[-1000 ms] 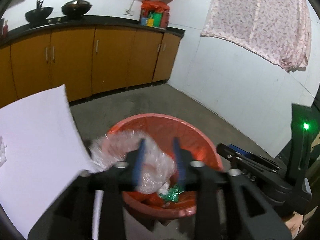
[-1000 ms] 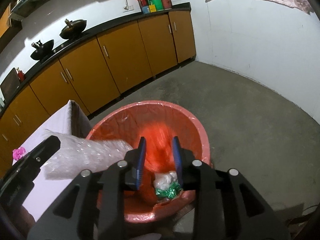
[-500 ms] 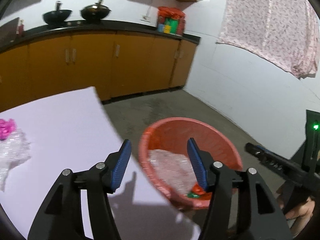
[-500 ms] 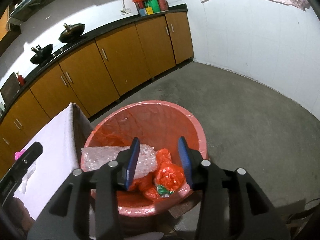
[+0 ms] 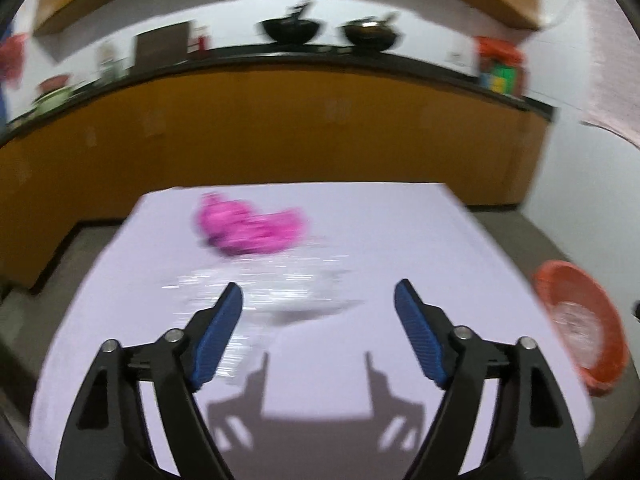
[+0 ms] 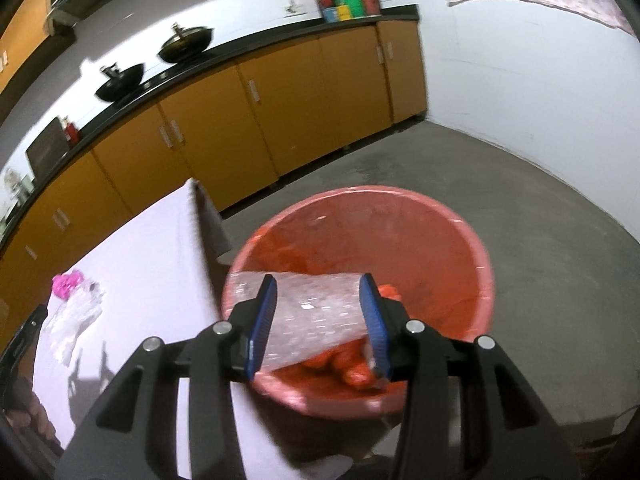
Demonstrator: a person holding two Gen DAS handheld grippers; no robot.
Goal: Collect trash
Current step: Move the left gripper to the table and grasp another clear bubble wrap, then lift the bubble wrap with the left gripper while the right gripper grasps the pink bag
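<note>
Bubble wrap in red bin beneath spread-jawed empty right hand-held gripper, pink wrapper and clear plastic on desk ahead of wide-open left hand-held gripper.

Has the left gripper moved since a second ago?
Yes. The left gripper has swung left, from over the red bin to above the white table.
</note>
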